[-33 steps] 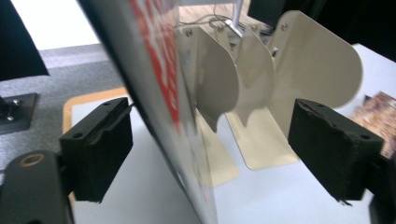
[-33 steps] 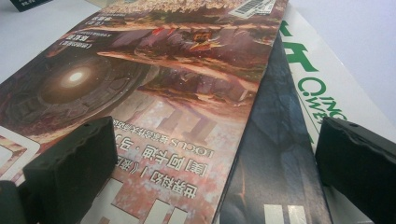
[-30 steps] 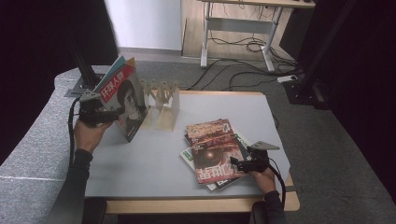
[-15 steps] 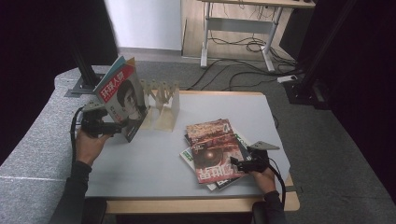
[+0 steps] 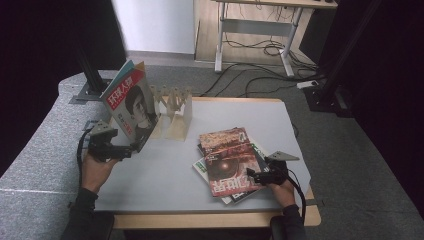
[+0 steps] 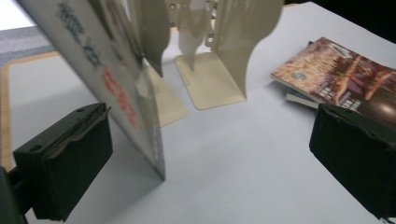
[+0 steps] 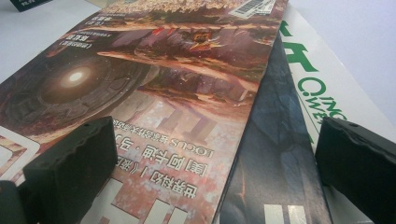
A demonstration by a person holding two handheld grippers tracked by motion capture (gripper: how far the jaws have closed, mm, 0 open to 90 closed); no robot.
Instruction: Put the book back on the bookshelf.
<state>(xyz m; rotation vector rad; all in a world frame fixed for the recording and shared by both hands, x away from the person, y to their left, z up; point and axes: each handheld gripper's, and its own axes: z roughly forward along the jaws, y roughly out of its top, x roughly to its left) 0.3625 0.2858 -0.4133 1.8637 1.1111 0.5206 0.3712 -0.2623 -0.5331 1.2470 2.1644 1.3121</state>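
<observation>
A magazine with a portrait cover [image 5: 131,104] stands tilted against the left end of a cream metal bookend rack [image 5: 174,107]. My left gripper [image 5: 128,150] is open just in front of its lower corner. In the left gripper view the magazine's bottom edge [image 6: 150,135] sits between the wide-apart jaws of the left gripper [image 6: 210,161] without touching them. A fanned stack of magazines [image 5: 227,160] lies flat at the right. My right gripper [image 5: 251,175] is open at the stack's near edge. Its own view shows the right gripper [image 7: 215,172] low over the reddish top cover [image 7: 154,79].
The rack's other upright dividers [image 6: 233,42] stand free to the right of the leaning magazine. Bare grey tabletop [image 5: 165,170] lies between the rack and the stack. The table's wooden front edge [image 5: 200,220] is close to both hands.
My left gripper has opened, let go of the portrait magazine and drawn back toward the near edge. The magazine now leans on the rack by itself. The right gripper has stayed put.
</observation>
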